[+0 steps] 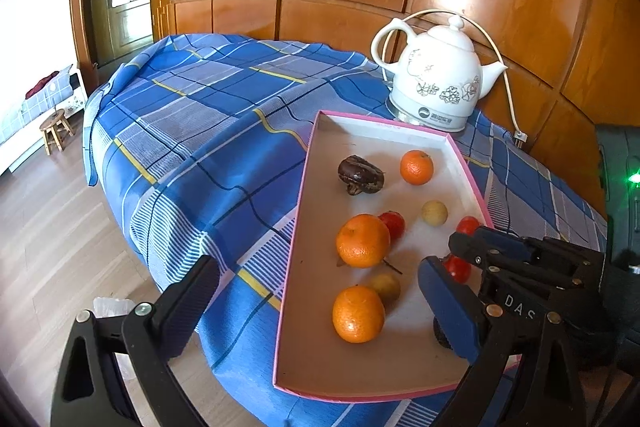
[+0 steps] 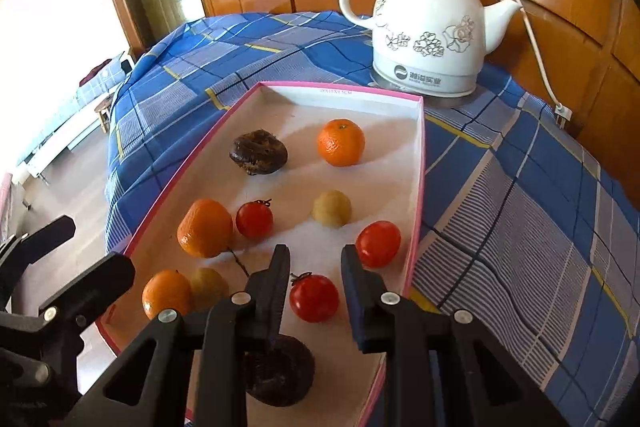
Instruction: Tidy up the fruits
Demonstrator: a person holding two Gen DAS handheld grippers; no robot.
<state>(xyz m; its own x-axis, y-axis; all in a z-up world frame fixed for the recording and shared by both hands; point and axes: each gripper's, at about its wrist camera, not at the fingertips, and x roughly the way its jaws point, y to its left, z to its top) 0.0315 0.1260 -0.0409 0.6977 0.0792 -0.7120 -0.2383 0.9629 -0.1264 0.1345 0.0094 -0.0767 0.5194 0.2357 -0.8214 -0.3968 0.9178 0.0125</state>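
A pink-rimmed shallow box (image 1: 298, 227) (image 2: 420, 163) on the table holds three oranges (image 1: 362, 241) (image 2: 341, 142), three small red tomatoes (image 2: 378, 243), two pale yellow fruits (image 2: 332, 209) and two dark wrinkled fruits (image 1: 360, 174) (image 2: 259, 151). My right gripper (image 2: 316, 287) (image 1: 444, 259) is open, with its fingers on either side of a tomato (image 2: 314, 297) near the box's near right corner, not touching it. My left gripper (image 1: 316, 291) is open wide and empty at the box's left near edge, its right finger (image 1: 448, 307) over the box.
A white ceramic electric kettle (image 1: 436, 83) (image 2: 430, 27) with a cord stands just behind the box. The blue checked tablecloth (image 1: 208, 131) covers the table. Wooden panelling is behind. The table's left edge drops to the floor, where a small stool (image 1: 56, 131) stands.
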